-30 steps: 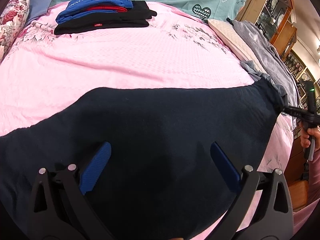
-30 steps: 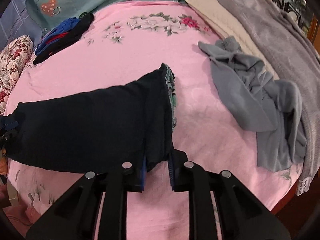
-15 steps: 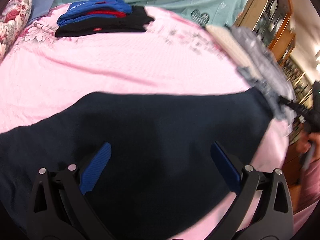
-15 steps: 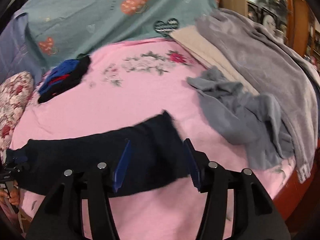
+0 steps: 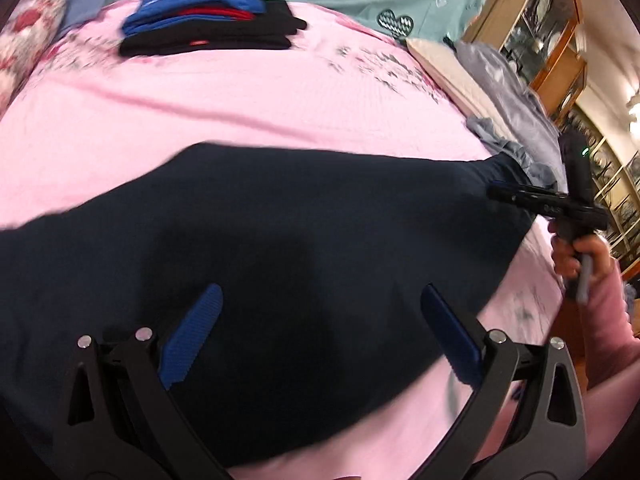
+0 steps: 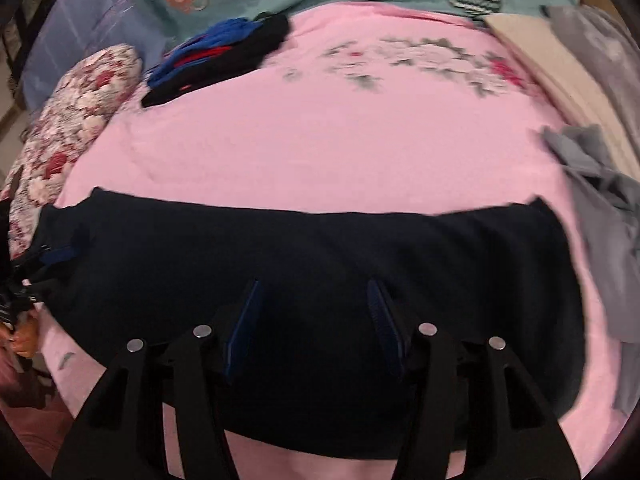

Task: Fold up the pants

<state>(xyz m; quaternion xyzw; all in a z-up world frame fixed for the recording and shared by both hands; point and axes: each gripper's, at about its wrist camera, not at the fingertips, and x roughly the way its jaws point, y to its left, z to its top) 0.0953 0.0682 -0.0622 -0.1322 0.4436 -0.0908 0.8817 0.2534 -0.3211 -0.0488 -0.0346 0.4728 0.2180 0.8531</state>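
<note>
The dark pants point(image 6: 320, 264) are lying flat across the near edge of the pink bed point(image 6: 320, 152). Both grippers, left point(image 5: 320, 328) and right point(image 6: 316, 312), are hovering over the cloth with jaws spread apart, gripping nothing. A folded stack point(image 5: 208, 20) is sitting near the far edge, grey clothes point(image 6: 600, 184) along the right edge.

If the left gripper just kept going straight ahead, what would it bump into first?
Most likely the dark pants, which lie spread on the pink bedspread right ahead of the open left gripper; depth is uncertain.
</note>
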